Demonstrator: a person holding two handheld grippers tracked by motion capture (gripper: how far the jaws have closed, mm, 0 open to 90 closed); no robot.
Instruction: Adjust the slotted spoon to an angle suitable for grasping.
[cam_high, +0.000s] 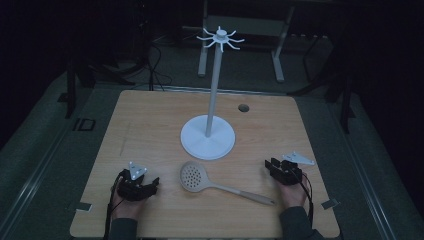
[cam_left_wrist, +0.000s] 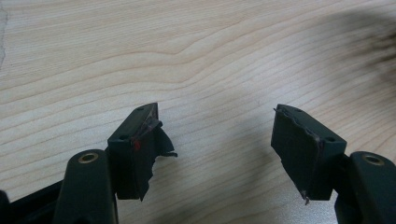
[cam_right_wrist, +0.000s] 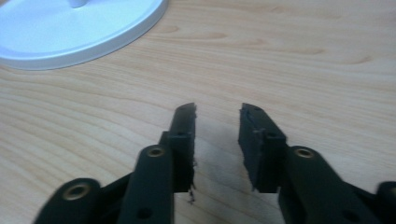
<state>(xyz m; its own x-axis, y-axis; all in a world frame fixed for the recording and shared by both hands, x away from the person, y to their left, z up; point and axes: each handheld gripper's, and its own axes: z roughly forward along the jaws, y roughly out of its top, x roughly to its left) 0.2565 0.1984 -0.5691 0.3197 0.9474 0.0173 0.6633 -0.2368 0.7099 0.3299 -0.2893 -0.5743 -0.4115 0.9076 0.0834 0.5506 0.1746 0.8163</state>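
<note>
Pale wood grain of the tabletop (cam_high: 150, 120) carries the whole arrangement, read here from left to right. My left hand-held gripper (cam_high: 152, 184) rests near the front edge; in the left gripper view its jaws stand wide apart with nothing but bare wood between them. Just right of it lies the beige slotted spoon (cam_high: 194, 176), flat on the tabletop, perforated bowl towards my left hand-held gripper and its long handle (cam_high: 245, 194) running away towards my right one. Behind the spoon stands the white hanging rack (cam_high: 208, 135), its hooks at the top of a thin pole. My right hand-held gripper (cam_high: 271, 165) rests beyond the handle's end, jaws parted moderately and empty. I judge the spoon light, stiff and fairly smooth, probably plastic, so it may slip or swivel in a pinch. The handle, near its middle, looks the best hold; the round bowl offers poor purchase.
</note>
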